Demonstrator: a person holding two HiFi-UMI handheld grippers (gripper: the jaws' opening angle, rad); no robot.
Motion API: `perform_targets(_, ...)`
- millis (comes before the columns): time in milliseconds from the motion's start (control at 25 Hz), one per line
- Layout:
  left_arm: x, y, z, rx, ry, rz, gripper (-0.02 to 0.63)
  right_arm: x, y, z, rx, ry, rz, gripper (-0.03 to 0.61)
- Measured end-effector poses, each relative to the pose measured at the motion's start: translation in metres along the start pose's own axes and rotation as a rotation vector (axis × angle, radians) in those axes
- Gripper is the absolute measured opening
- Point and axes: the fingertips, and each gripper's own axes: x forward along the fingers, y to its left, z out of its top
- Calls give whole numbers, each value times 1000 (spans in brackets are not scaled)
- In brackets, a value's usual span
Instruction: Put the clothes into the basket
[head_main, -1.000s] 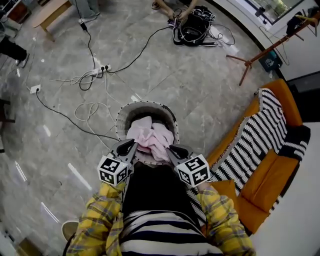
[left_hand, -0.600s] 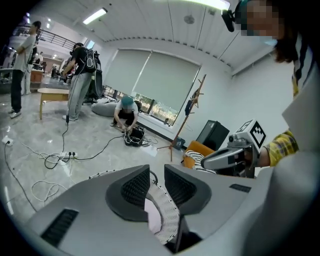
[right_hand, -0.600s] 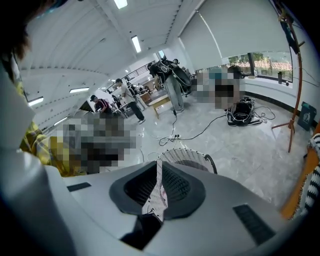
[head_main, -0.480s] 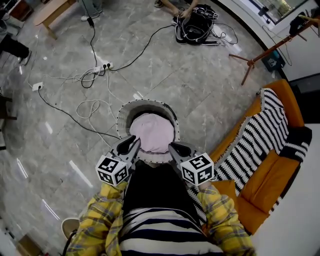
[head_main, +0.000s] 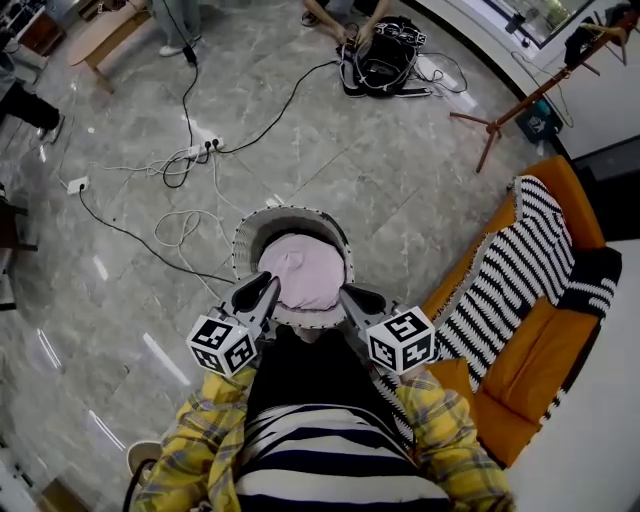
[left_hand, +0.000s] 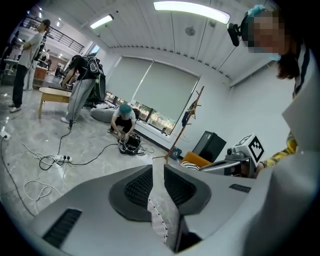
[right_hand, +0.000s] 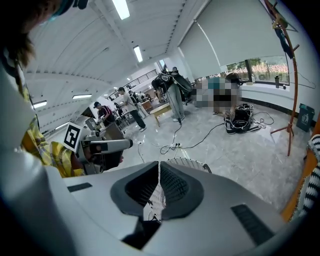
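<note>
Grey marbled floor (head_main: 420, 190) spread ahead of the jaws, crossed by loose cables (head_main: 180, 225). To their right stood an orange sofa (head_main: 545, 350) under a striped throw (head_main: 505, 275), a wooden coat stand (head_main: 510, 105) beyond it. Strip lights (left_hand: 190, 7) lit the white ceiling.

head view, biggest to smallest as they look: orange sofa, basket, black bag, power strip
1. orange sofa
2. basket
3. black bag, farther from the camera, so its true size against the basket is unsure
4. power strip
</note>
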Motion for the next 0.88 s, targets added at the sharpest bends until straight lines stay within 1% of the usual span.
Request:
perform_targets(120,-4,-10,7,28,-7,1,77,-8,4,6,3,-19,-3,31)
perform_targets(280,-9,-26,20,69,-43,1,54,-19,8,13,9,-41,-2,26)
perform_targets(480,-14,-44,30,96,-59,-15,52,-29,13,21,-30,-64,-13,25)
perform_targets(600,-16,-48,33,108,-69,-12,50,-33,15,25,-53,-69,-16,25)
perform_targets(880,-22,-50,37,105,-81,-9,46,-34,23,29,-54,-67,-7,25)
